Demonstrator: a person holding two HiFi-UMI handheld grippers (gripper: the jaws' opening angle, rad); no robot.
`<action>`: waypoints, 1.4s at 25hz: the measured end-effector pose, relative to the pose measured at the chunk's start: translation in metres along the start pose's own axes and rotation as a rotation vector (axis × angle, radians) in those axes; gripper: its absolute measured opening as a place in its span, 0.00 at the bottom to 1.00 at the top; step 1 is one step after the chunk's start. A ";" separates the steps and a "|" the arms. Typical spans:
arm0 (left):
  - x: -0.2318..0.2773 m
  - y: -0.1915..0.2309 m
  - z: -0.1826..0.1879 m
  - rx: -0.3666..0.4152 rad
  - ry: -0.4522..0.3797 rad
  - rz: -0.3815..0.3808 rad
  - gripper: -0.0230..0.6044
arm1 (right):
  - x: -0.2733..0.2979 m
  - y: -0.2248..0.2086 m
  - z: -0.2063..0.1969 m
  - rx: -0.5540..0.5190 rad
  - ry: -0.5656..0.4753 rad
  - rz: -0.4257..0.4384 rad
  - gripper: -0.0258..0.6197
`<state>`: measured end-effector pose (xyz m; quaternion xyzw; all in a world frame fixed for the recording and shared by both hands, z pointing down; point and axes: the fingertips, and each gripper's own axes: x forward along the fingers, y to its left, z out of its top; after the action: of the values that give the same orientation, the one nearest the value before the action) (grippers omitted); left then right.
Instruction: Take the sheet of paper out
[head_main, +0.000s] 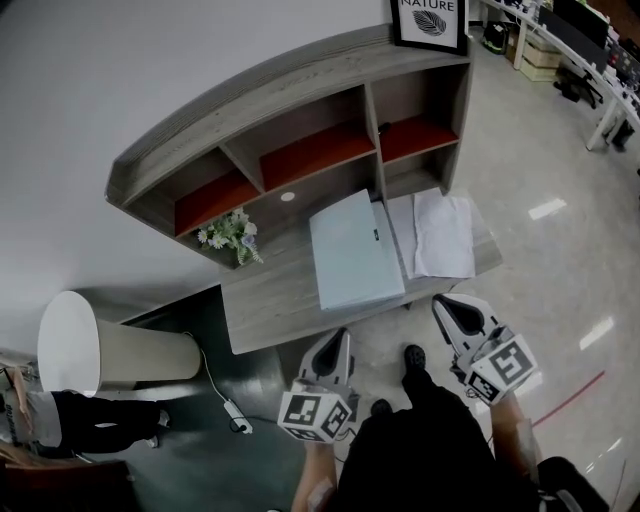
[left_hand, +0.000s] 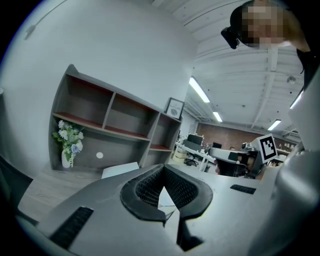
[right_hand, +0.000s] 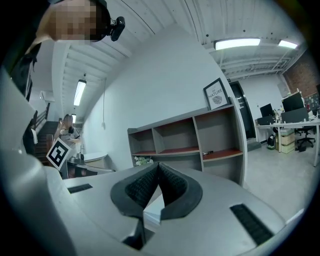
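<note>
Noted against the white wall: one grey tabletop (head_main: 270, 300), with one shelf unit (head_main: 300, 110) along its back edge. Open to pale floor (head_main: 540, 260) along the front edge and right edge; bordered by dark floor along the left edge, with one white cylinder (head_main: 70, 345) well off the left front corner and one power strip (head_main: 237, 416) on its cable below the front edge. Counted in the shelf unit: three upper compartments with red boards, and one small dark item (head_main: 385, 128) in the right-hand one, too small to identify. Counted on top of the unit, at its right end: one framed picture (head_main: 430, 22). Counted on the tabletop: one bunch of flowers (head_main: 232, 235) near the back left corner; one pale blue folder (head_main: 352, 250) at the middle, reaching the front edge; one sheet of paper (head_main: 443, 235), white, flat at the right end, just beside the folder and near the right edge. Appears to overlap a second sheet on the folder side; exact count not determinable. Counted off the tabletop, before the front edge: two grippers. Clenched on nothing, jaws pressed together: left gripper (head_main: 340, 338), short of the front edge below the folder. Likewise clenched and empty: right gripper (head_main: 447, 305), just off the front edge below the paper. Held apart from each other, touching nothing on the tabletop.
</note>
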<state>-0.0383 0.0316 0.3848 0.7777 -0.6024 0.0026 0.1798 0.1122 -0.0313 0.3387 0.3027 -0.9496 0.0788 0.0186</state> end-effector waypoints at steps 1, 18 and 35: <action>0.008 -0.001 0.001 0.003 0.000 0.010 0.06 | 0.003 -0.008 0.001 -0.002 0.001 0.008 0.06; 0.088 0.016 -0.035 0.055 0.102 0.162 0.06 | 0.053 -0.076 -0.028 0.052 0.081 0.124 0.06; 0.138 0.029 -0.112 0.284 0.294 0.091 0.24 | 0.063 -0.091 -0.046 0.032 0.144 0.083 0.06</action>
<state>-0.0038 -0.0721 0.5284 0.7585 -0.5977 0.2090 0.1542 0.1130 -0.1333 0.4024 0.2570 -0.9561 0.1164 0.0787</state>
